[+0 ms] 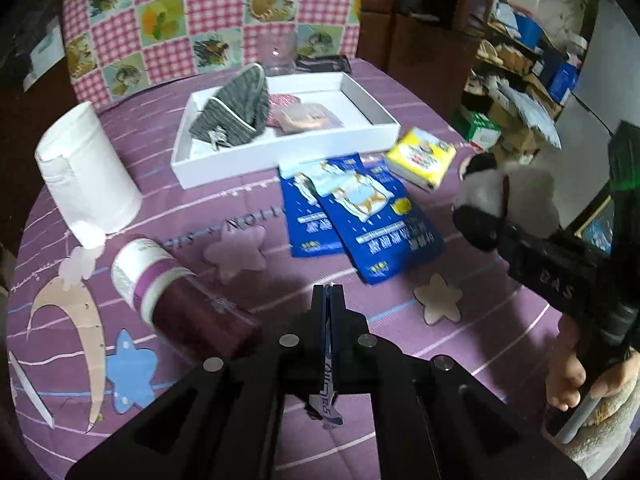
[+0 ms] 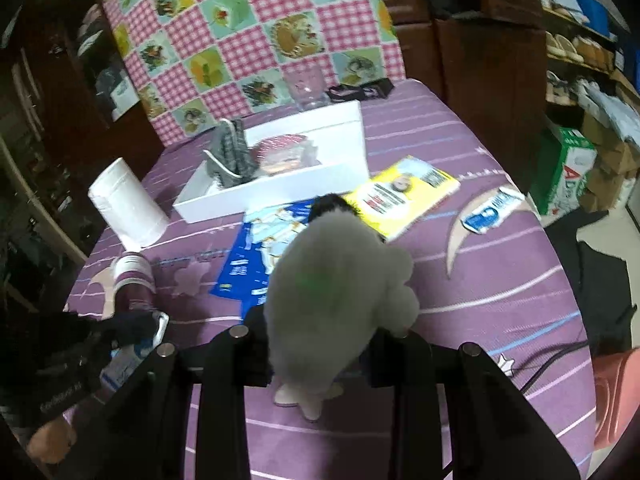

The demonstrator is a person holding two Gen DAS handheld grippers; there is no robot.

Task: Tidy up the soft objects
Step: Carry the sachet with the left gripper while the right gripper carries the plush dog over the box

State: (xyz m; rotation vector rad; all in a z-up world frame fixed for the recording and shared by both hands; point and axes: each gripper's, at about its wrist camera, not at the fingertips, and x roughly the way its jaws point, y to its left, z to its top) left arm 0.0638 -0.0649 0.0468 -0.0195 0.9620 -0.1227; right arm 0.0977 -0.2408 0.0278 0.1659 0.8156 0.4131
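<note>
My left gripper (image 1: pixel 329 300) is shut on a thin blue-and-white packet (image 1: pixel 327 384) above the purple quilt. My right gripper (image 2: pixel 320 332) is shut on a white plush toy (image 2: pixel 332 292) with a black end, held above the quilt; it shows at the right of the left wrist view (image 1: pixel 516 196). A white box (image 1: pixel 384 118) at the back holds a grey striped pouch (image 1: pixel 236 112) and a pink patterned item (image 1: pixel 304 116). Two blue packets (image 1: pixel 360 216) and a yellow tissue pack (image 1: pixel 422 158) lie in front of the box.
A white paper roll (image 1: pixel 88 168) stands at the left. A maroon bottle (image 1: pixel 180 300) lies on its side near my left gripper. A clear glass jar (image 1: pixel 276 52) stands behind the box. A small blue-white sachet (image 2: pixel 490 210) lies at the right. Cluttered shelves are at the right.
</note>
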